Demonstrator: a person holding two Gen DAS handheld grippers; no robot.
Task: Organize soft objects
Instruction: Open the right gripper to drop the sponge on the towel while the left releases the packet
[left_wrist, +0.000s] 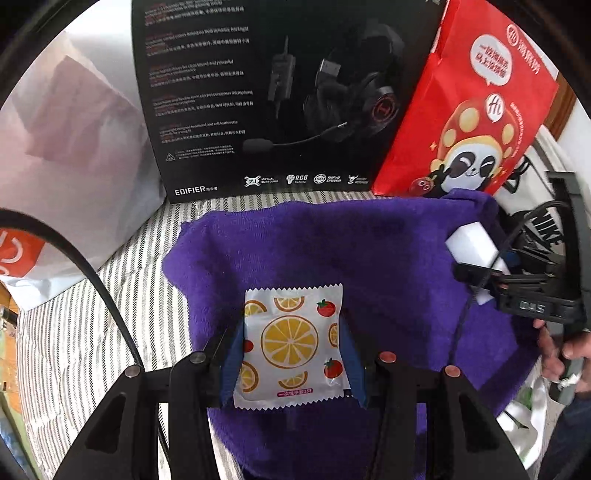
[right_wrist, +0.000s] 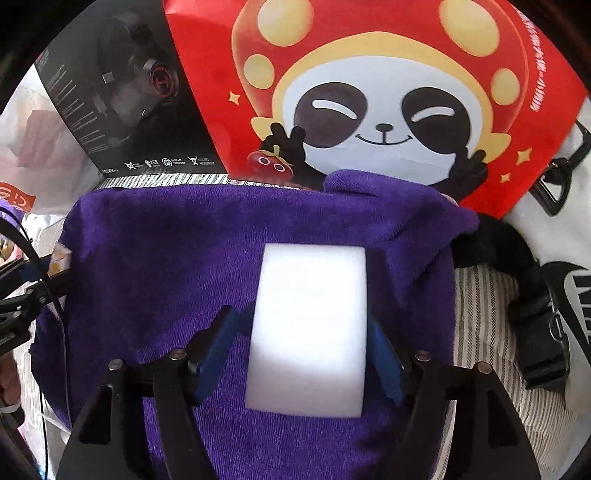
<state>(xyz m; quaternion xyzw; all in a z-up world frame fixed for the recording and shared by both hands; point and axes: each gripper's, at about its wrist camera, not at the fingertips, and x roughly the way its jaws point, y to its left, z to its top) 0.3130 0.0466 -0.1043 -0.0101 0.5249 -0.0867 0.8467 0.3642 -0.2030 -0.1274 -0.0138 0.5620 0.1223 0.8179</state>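
Both cams ride the wrists, looking fwd/down along the jaws, real close to the purple towel (left_wrist: 369, 251). Left cam faces the black headset box (left_wrist: 273, 96); right cam sits further right, facing the red panda bag (right_wrist: 369, 92). Both views share towel, box and bag.

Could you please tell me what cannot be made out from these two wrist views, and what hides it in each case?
- Left wrist view: whether the fruit-print packet touches the purple towel; the packet hides what is beneath it.
- Right wrist view: the white sponge is overexposed, so its texture is lost.
- Right wrist view: the headset box is partly covered by the red panda bag; its small print is unreadable.
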